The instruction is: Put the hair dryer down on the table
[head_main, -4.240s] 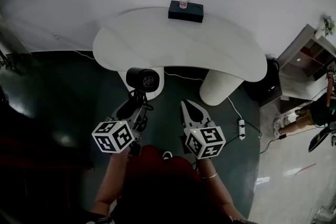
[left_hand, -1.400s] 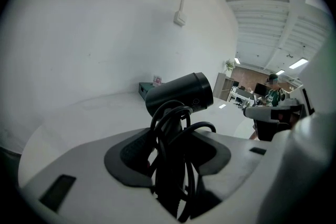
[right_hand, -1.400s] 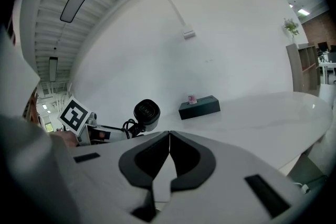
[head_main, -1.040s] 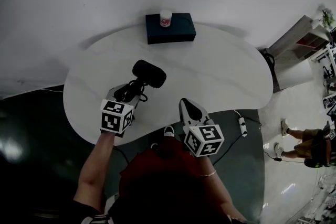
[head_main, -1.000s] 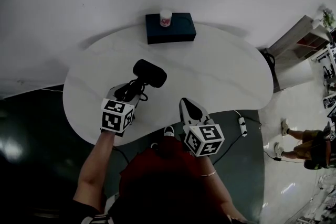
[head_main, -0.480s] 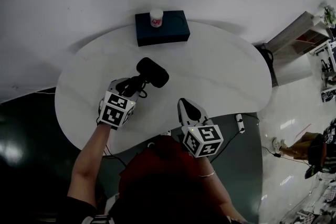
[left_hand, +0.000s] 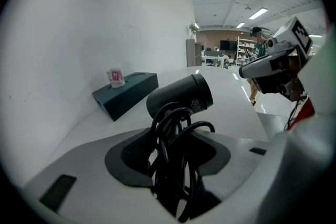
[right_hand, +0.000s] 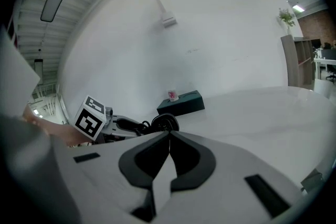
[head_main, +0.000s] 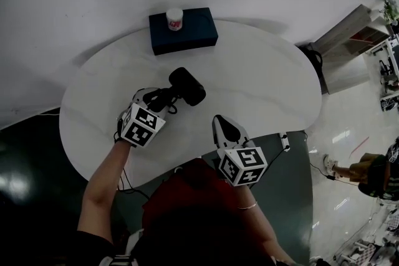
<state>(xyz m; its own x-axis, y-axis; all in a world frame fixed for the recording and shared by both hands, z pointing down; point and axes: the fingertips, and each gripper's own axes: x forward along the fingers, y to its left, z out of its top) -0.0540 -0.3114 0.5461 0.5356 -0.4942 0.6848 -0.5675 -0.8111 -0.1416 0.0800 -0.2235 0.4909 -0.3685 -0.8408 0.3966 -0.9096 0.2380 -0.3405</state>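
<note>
A black hair dryer with its cord wound round the handle is held over the white table. My left gripper is shut on the handle and cord, and the barrel points away from me. I cannot tell whether the dryer touches the tabletop. My right gripper hangs at the table's near edge, shut and empty, with its jaws closed together. From there the hair dryer and the left gripper's marker cube show to the left.
A dark box with a small white cup on it stands at the table's far edge by the wall. A power strip lies on the floor at the right. Shelves stand further right.
My left gripper has carried the hair dryer forward and to the right over the table, nearer the dark box. The right gripper has kept its place.
</note>
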